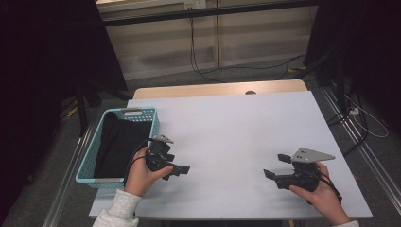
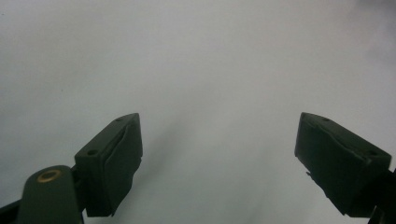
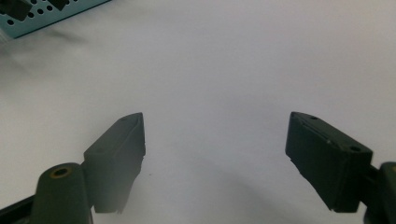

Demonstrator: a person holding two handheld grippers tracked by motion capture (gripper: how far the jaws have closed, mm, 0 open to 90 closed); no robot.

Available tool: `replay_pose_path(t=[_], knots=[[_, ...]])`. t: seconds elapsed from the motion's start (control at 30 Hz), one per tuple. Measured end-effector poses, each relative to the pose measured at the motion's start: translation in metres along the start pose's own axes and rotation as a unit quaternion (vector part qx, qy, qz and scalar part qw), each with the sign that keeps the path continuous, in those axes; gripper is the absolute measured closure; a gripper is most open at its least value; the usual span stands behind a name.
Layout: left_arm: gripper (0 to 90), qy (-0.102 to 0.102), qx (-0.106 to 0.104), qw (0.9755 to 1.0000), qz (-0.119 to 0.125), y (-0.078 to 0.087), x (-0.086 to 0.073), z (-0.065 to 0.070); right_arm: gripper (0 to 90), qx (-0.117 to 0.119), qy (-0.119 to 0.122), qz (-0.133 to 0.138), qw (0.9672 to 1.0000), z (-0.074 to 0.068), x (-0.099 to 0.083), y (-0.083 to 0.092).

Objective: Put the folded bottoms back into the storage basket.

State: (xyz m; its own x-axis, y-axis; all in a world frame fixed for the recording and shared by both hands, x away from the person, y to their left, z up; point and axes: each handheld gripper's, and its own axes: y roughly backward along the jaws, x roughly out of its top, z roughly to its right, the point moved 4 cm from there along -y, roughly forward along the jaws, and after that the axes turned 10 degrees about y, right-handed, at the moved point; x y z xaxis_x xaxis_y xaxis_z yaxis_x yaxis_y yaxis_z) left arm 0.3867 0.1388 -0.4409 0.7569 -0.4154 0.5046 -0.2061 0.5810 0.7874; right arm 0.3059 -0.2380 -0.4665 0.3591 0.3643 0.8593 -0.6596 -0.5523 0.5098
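A turquoise perforated basket (image 1: 152,119) (dark cloth (image 1: 118,144) lying inside) sits upright just left of the left gripper (image 1: 178,168), well apart from the right gripper (image 1: 276,166).

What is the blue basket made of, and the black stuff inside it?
The basket looks like hard turquoise plastic: its walls are punched with neat rows of small holes. The black stuff seems to be soft cloth, matte and draped in loose folds, though the picture is too dark to be certain.

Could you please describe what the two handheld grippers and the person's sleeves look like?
Both the left gripper and the right gripper are black with blocky jaws, brass-coloured screws, grey three-cornered top plates and trailing black cables. The left sleeve is light grey.
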Motion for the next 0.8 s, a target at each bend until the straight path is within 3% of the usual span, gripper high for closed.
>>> replay_pose_path(t=[0.3,0.53,0.8], knots=[[13.2,0.011,-0.022,0.9995,0.021,0.004,-0.011,-0.003,19.3,0.003,0.002,-0.002,1.0,-0.002,-0.001,0.0],[11.2,-0.002,-0.034,0.9992,0.021,0.004,-0.019,-0.004,19.3,0.005,0.005,-0.003,1.0,-0.003,-0.001,0.0],[8.6,0.0,-0.039,0.9986,0.035,0.006,-0.022,-0.005,19.3,0.005,0.003,-0.005,1.0,-0.003,-0.002,0.0]])
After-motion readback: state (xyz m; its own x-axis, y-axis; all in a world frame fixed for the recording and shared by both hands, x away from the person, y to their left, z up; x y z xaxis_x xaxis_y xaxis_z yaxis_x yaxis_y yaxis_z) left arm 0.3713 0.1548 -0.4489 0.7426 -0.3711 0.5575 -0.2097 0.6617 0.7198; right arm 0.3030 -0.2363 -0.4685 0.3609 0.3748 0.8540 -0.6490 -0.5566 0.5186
